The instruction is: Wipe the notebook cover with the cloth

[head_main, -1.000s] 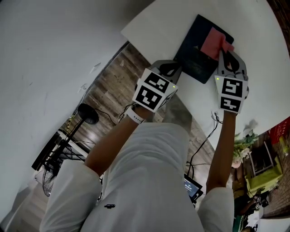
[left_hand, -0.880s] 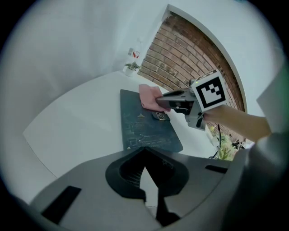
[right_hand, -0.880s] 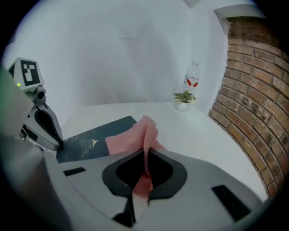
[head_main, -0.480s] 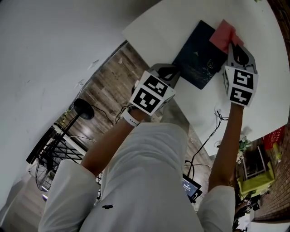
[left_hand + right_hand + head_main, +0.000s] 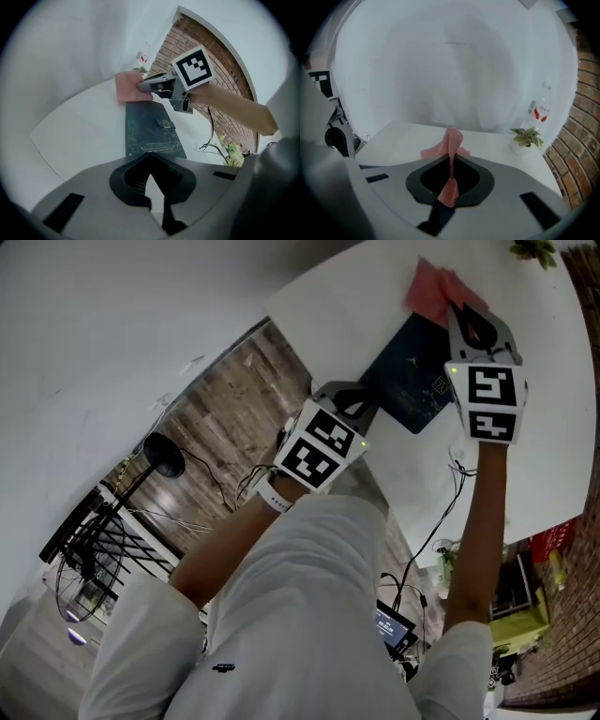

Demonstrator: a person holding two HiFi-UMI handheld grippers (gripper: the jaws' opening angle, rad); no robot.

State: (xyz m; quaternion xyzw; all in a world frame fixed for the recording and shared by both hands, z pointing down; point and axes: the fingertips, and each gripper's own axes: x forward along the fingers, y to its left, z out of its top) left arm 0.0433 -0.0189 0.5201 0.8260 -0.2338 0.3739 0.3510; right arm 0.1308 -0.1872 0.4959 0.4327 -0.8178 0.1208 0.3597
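Note:
The dark blue notebook (image 5: 410,371) (image 5: 149,129) lies closed on the white table (image 5: 337,296), its clasp side up. My right gripper (image 5: 459,320) (image 5: 451,161) is shut on the pink cloth (image 5: 431,289) (image 5: 452,139). The cloth drapes off the notebook's far end onto the table. The left gripper view shows that cloth (image 5: 127,87) and the right gripper (image 5: 157,85) beyond the notebook. My left gripper (image 5: 356,395) (image 5: 149,164) has its jaws together at the notebook's near edge; whether they pinch it is unclear.
A small potted plant (image 5: 526,138) and a clear bottle (image 5: 540,110) stand at the table's far right. A cable (image 5: 453,470) trails over the table edge near my right arm. Wooden floor, a lamp stand (image 5: 159,460) and clutter lie below the near edge.
My right gripper has drawn the cloth along the notebook cover, from its middle to beyond its far end. The left gripper has stayed at the near edge.

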